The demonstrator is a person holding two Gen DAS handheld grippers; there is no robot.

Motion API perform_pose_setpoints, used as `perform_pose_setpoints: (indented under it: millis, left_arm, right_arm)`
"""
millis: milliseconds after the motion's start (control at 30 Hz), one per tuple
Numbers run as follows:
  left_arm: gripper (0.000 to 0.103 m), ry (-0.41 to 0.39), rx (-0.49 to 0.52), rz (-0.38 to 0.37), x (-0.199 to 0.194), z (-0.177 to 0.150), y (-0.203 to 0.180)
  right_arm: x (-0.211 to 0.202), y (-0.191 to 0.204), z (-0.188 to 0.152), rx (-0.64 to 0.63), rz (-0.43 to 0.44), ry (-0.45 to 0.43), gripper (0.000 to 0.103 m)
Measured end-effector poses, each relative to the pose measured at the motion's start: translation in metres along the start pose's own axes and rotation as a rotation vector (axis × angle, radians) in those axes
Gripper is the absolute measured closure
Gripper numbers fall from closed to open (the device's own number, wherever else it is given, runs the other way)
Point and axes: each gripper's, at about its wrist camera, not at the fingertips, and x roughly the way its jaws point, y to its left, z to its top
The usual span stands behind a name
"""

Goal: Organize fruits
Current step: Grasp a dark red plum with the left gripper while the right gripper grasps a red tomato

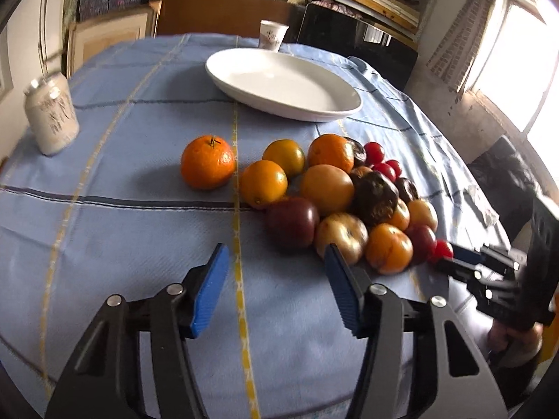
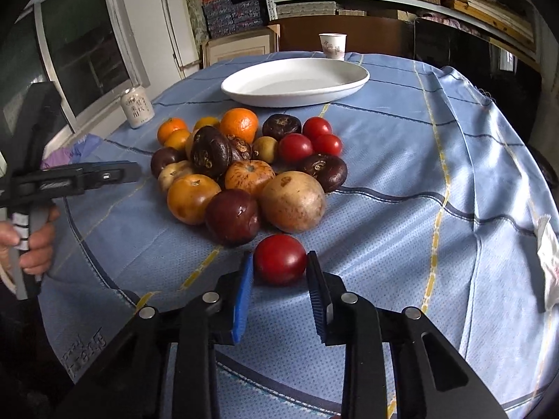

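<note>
— While the left gripper (image 1: 276,265) hangs with its jaws apart over bare blue tablecloth (image 1: 122,244), what lies ahead?
— A heap of fruit (image 1: 335,192), one mandarin (image 1: 208,161) apart at its left, then the white oval dish (image 1: 283,83), a jar (image 1: 51,115) and a paper cup (image 1: 273,35).

— And from the right wrist?
— The right gripper (image 2: 279,269) is clenched on a red tomato (image 2: 279,263) resting on the cloth just before the pile; a hand (image 2: 35,241) grips the other tool's handle at far left.
</note>
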Motion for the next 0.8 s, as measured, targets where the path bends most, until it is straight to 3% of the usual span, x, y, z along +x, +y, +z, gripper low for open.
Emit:
perform_pose_setpoints:
  millis: [333,600,800]
  left_arm:
    - [0.050,0.017,-0.042,-0.028,0.022,0.013,0.001]
    - [0.064,0.032,-0.096,-0.102,0.030,0.019,0.008]
    - [0.066,0.013,-0.070,-0.065,0.024,0.013,0.001]
  right_arm:
    - [0.002,-0.004,-0.002,0.019,0.025,-0.011,0.071]
    - [0.002,-0.005,-0.003,0.022,0.029,-0.014,0.071]
    - [-0.004,-0.003,-0.003,0.022,0.021,-0.030,0.072]
